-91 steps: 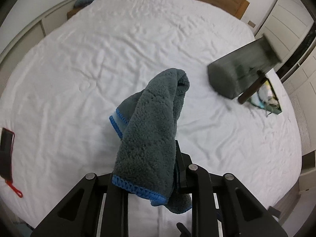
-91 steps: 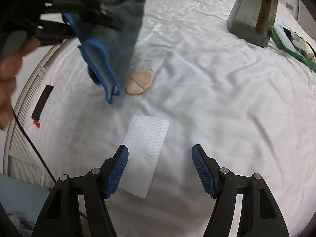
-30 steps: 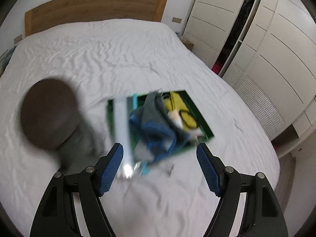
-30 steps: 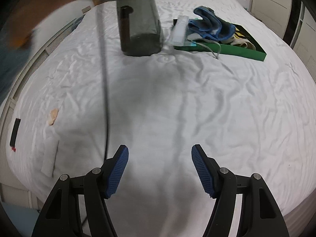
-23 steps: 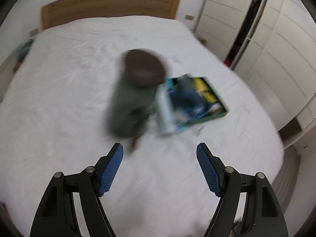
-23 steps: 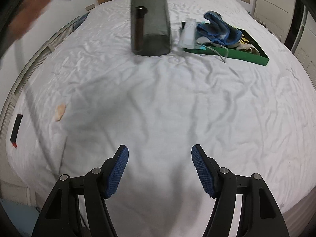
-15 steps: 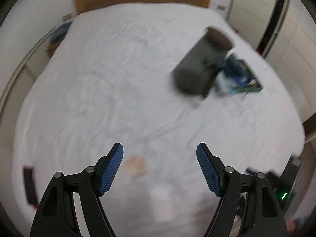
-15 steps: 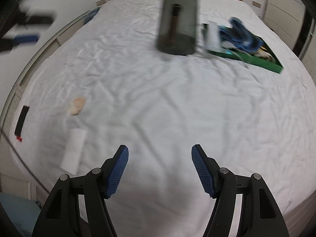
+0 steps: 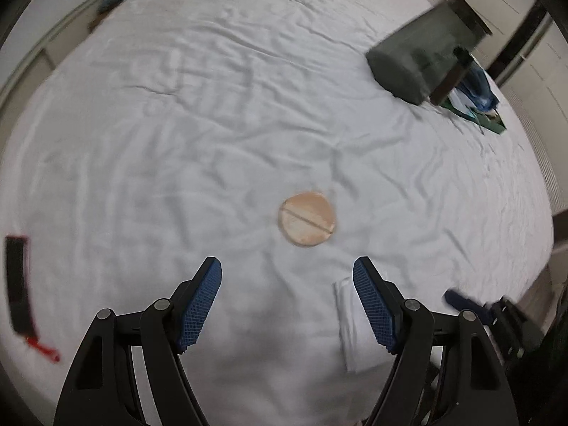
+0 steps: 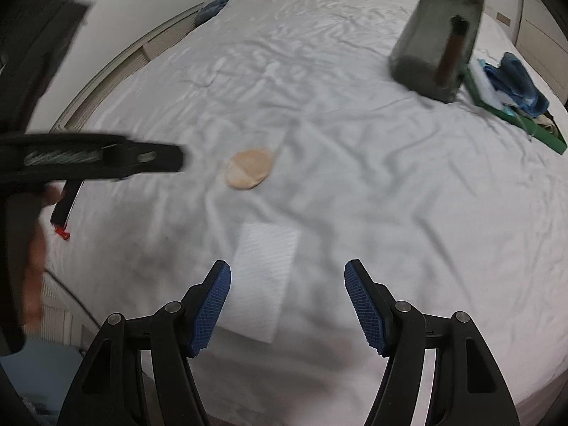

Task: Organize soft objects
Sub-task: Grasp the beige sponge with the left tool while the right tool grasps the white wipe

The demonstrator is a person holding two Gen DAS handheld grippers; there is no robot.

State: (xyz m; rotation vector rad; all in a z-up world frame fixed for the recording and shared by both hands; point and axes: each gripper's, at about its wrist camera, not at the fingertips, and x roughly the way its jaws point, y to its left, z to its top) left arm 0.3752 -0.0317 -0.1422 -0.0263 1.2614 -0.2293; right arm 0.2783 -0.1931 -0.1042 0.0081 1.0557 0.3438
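Left gripper (image 9: 287, 305) spread wide over the white bed (image 9: 213, 124), blue-padded fingers (image 9: 200, 301) released, nothing between them. Right gripper (image 10: 287, 305) likewise parted and empty, hovering above the bed's near edge. Just ahead of the right gripper, a folded white cloth (image 10: 264, 277) lying flat on the sheet; in the left wrist view the same white cloth (image 9: 349, 326) partly hidden behind the right-hand finger. A little farther on, a round beige pad (image 9: 307, 219) with a seam across it, resting on the wrinkled sheet, apart from the cloth; also seen as the beige pad (image 10: 249, 168) in the right wrist view. Off at the bed's left edge, a black strip with a red tag (image 9: 17, 284). Far across the bed, a dark grey container (image 10: 436, 35) standing upright, and just beside it a green tray (image 10: 539, 133) holding a blue-edged towel (image 10: 518, 85) and other soft items, blurred.
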